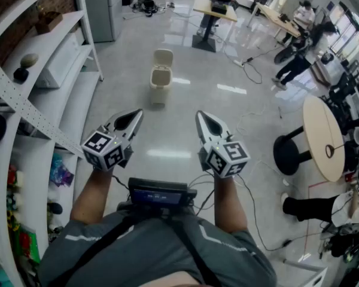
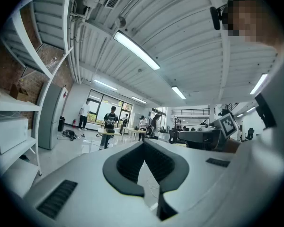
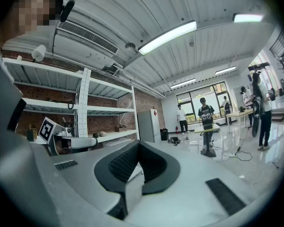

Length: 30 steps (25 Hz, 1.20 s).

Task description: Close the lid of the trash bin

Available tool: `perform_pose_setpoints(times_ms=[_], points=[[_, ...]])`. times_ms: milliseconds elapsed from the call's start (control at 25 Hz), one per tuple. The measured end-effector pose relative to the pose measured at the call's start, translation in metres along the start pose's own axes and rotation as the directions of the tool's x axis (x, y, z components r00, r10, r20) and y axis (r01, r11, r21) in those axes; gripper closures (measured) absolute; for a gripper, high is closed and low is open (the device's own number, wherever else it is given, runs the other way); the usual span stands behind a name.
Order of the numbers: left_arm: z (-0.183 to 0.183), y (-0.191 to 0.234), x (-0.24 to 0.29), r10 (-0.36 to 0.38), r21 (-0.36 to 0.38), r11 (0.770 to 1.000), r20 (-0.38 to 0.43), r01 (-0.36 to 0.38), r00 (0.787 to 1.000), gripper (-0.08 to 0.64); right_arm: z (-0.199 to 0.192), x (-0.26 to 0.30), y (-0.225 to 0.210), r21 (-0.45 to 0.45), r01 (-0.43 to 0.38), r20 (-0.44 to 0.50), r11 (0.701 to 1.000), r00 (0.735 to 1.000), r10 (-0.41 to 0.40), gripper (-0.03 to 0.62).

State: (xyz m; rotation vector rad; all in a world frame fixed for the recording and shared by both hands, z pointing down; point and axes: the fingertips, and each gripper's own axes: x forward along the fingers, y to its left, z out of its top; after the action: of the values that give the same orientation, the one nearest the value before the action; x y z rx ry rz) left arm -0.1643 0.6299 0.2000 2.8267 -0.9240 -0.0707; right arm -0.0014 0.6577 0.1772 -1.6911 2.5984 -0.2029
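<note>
A small cream trash bin [image 1: 160, 79] stands on the glossy floor ahead of me, its lid [image 1: 163, 57] tipped up and open. Both grippers are held at waist height, well short of the bin, pointing toward it. The left gripper [image 1: 138, 113] has its jaws together with nothing between them, as the left gripper view [image 2: 143, 144] also shows. The right gripper [image 1: 198, 114] is likewise shut and empty [image 3: 138, 144]. Neither gripper view shows the bin; each looks level across the room.
White shelving [image 1: 58, 52] runs along the left. A tall grey cabinet [image 1: 102, 8] stands behind it. Cables [image 1: 251, 70] trail over the floor at the right, near a round table [image 1: 323, 137] and black stool [image 1: 293, 154]. Desks [image 1: 215, 9] and people [image 1: 296, 61] are farther back.
</note>
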Motion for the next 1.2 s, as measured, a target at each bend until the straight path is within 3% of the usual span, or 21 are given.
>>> perform_pose_setpoints(times_ms=[640, 1200], points=[[0.0, 0.009, -0.005, 0.026, 0.01, 1.0, -0.018, -0.026, 1.0, 0.561, -0.003, 0.009, 0.014, -0.004, -0.019, -0.02, 1.0, 1.0, 0.019, 0.586], [-0.002, 0.032, -0.029, -0.006, -0.016, 1.0, -0.022, 0.006, 1.0, 0.561, -0.003, 0.033, 0.047, -0.028, 0.001, -0.021, 1.0, 1.0, -0.002, 0.583]])
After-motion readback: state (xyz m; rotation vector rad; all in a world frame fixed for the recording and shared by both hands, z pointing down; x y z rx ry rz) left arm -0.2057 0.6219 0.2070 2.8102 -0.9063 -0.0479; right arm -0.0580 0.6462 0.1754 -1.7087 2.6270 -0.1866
